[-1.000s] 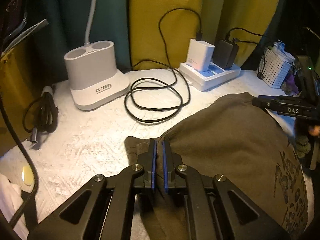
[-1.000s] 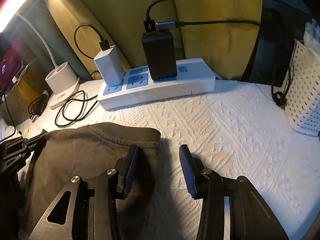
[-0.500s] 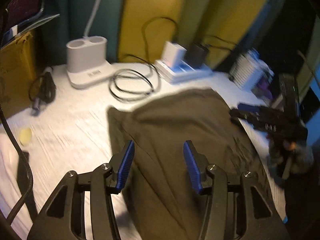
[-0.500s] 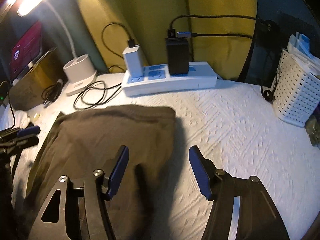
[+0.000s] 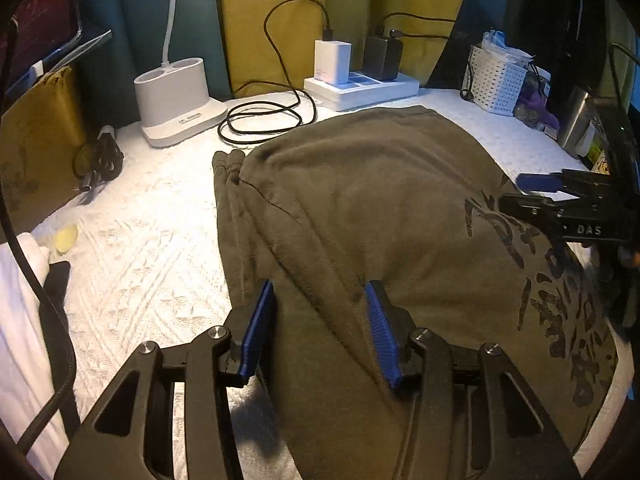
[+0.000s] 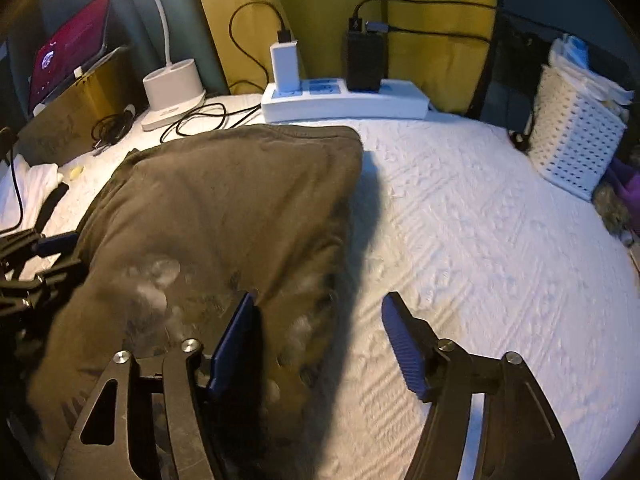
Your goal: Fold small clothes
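A dark olive garment [image 5: 380,216] with a black print lies folded on the white textured cloth [image 5: 140,248]; it also shows in the right wrist view [image 6: 224,220]. My left gripper [image 5: 320,320] is open, its jaws standing over the garment's near left edge, holding nothing. My right gripper [image 6: 320,328] is open and empty, its left jaw over the garment's right edge, its right jaw over bare cloth. The right gripper also shows in the left wrist view [image 5: 560,188] at the garment's right side.
At the back stand a white lamp base [image 5: 176,100], a coiled black cable [image 5: 260,120] and a white power strip [image 5: 360,88] with two chargers. A white perforated basket [image 6: 576,140] stands back right. A cardboard box [image 5: 36,140] is at left.
My left gripper has opened, letting go of the garment edge, and pulled back toward the near side. My right gripper stayed open and also pulled back. The garment lies flat.
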`<state>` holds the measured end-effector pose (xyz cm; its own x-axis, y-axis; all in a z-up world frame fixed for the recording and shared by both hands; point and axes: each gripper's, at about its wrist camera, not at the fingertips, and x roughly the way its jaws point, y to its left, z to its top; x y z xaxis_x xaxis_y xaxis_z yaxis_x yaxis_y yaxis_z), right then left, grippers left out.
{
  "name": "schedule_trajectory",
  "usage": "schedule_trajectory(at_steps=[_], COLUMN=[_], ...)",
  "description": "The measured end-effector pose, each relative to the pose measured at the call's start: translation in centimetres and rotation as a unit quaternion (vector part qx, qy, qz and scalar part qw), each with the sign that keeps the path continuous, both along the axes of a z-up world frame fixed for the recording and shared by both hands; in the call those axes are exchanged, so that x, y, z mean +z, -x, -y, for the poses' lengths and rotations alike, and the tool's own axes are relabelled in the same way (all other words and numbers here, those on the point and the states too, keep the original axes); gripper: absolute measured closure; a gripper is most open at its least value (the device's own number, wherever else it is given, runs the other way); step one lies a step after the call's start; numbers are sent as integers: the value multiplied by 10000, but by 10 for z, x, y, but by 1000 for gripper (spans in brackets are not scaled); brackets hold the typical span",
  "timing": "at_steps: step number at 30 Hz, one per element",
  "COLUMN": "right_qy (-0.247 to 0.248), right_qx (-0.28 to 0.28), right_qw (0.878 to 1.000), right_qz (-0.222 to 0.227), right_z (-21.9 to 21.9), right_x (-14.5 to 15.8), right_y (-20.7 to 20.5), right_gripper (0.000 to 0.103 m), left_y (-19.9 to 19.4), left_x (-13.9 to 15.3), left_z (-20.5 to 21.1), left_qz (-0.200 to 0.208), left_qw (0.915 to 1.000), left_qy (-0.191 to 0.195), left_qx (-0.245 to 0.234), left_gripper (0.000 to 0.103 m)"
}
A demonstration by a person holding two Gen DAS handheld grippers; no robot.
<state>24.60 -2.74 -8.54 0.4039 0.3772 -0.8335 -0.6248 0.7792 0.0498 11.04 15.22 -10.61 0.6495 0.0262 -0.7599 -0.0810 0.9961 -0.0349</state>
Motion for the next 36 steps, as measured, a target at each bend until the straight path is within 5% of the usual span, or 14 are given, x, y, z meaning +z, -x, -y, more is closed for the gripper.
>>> schedule_trajectory(at_steps=[4, 13, 20, 27, 36], right_qy=[33, -111, -181, -150, -235], right_qx=[-137, -8, 107, 111, 75], right_qw=[9999, 9999, 9997, 9998, 9997], right_qz=[47, 117, 114, 13, -82], right_z=[10, 17, 18, 27, 40], right_x=[3, 19, 22, 10, 9], right_y=[6, 34, 56, 69, 68], right_gripper=[32, 32, 32, 27, 24], left_y=[1, 28, 35, 42, 54], left_x=[5, 43, 28, 7, 14], left_z=[4, 34, 67, 64, 38], left_qz=[-24, 469, 215, 27, -72], left_qw=[9998, 9982, 9958, 9976, 9994], left_qy=[-134, 345, 734, 619, 338], left_qx=[166, -155, -505, -293, 44], left_gripper=[55, 55, 55, 55, 55])
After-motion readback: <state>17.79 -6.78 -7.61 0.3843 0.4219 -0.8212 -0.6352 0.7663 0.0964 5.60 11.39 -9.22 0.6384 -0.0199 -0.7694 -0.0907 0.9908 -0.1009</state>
